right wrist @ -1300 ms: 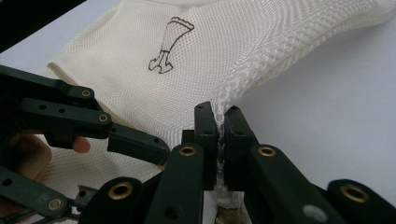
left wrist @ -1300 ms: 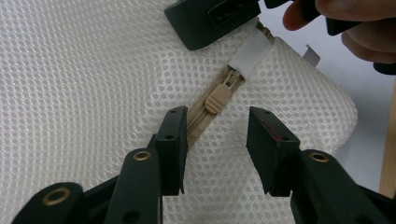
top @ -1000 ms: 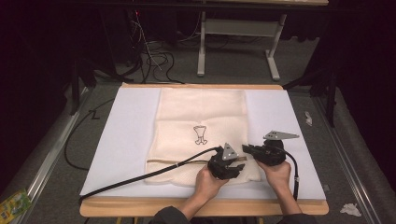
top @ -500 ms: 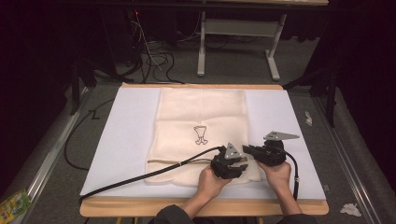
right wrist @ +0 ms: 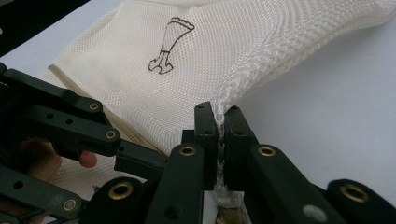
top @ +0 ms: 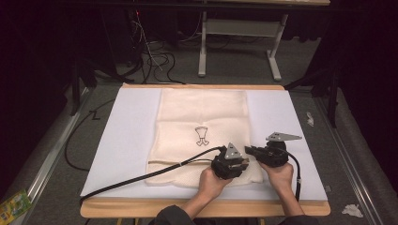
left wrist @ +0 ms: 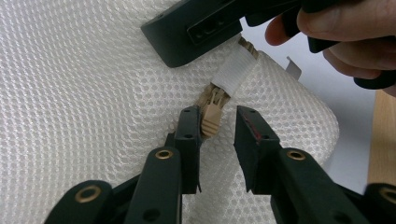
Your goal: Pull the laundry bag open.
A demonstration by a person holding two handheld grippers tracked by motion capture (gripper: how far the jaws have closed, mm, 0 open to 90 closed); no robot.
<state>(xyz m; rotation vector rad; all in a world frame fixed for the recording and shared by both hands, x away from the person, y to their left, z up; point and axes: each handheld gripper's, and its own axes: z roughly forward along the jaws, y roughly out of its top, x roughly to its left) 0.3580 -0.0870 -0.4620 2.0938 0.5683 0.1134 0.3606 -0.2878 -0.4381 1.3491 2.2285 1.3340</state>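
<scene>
Across white padding (top: 122, 140), we are pinching the mesh bag (right wrist: 140, 88) in our right gripper (right wrist: 220, 135) while our left gripper's (left wrist: 217, 135) narrowing jaws, straddling the zipper pull (left wrist: 211, 119) at centre frame without yet clamping it, are risking sliding off its small tab.

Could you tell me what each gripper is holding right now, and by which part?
The right gripper is clamped on the mesh bag's edge near a corner. The left gripper holds nothing yet: its jaws, just closing, flank the zipper pull without pinching it.

Looks like a lab: white-topped wooden bench (top: 131, 140) on grey carpet, loose black cables (top: 155, 58), dark curtains, metal-legged table (top: 239, 44) behind.
</scene>
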